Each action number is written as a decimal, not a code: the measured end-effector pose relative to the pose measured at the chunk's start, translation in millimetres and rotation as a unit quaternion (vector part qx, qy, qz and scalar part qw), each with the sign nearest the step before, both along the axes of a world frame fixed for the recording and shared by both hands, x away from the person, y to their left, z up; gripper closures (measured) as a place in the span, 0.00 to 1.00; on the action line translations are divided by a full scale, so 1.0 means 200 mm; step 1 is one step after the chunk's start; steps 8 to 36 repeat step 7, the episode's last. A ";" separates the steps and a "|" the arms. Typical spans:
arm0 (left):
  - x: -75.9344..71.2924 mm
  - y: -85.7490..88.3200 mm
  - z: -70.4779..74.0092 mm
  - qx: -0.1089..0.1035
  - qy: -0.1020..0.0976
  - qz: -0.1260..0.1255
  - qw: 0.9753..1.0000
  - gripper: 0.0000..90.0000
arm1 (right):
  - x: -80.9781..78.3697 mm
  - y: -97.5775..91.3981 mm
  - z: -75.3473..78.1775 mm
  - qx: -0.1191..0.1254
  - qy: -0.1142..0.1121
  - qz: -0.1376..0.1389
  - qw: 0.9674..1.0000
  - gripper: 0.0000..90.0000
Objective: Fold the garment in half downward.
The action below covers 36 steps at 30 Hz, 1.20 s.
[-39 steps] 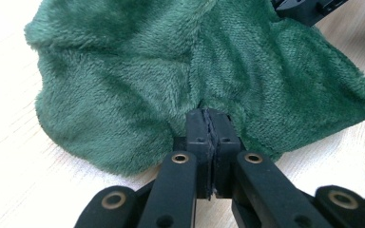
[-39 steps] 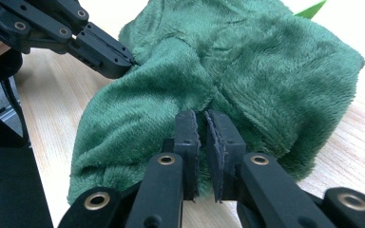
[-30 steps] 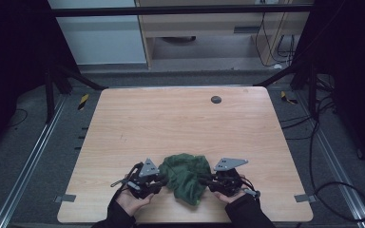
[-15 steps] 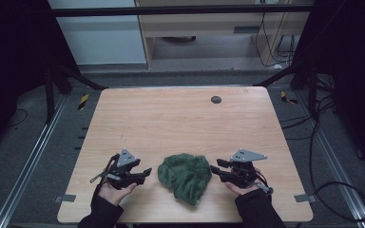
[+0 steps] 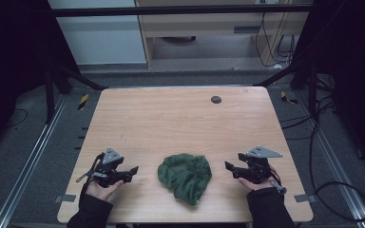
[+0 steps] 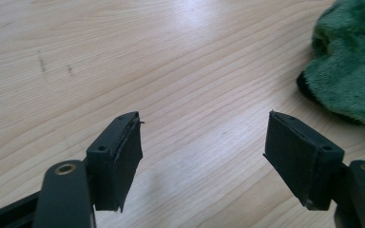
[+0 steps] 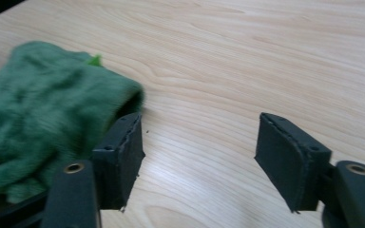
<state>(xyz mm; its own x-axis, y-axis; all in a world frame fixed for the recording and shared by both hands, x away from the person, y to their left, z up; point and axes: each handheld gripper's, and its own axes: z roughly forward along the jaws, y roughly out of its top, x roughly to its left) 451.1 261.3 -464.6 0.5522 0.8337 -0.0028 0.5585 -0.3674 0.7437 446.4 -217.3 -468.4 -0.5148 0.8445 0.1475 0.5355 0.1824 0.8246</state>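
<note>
On the wooden table (image 5: 180, 123), the green cloth (image 5: 186, 175) lies between the left gripper (image 5: 132, 170) and right gripper (image 5: 229, 166), beside both, whose wide-open jaws hold nothing.

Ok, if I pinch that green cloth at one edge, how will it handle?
The cloth lies crumpled in soft folds, so it will probably sag and drape, not lift flat. Its fuzzy pile, seen in the left gripper view, should grip the pads well. It looks light; pushing would likely bunch it.
</note>
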 end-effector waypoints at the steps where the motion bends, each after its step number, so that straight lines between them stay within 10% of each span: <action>1: 0.00 0.02 0.00 -0.002 -0.001 0.004 1.000 0.29 | 0.01 -0.03 -0.01 -0.007 0.005 -0.012 1.000 0.31; 36: 0.02 0.10 -0.02 -0.005 -0.002 0.025 1.000 0.26 | 0.02 -0.09 -0.03 -0.011 0.012 -0.034 0.999 0.27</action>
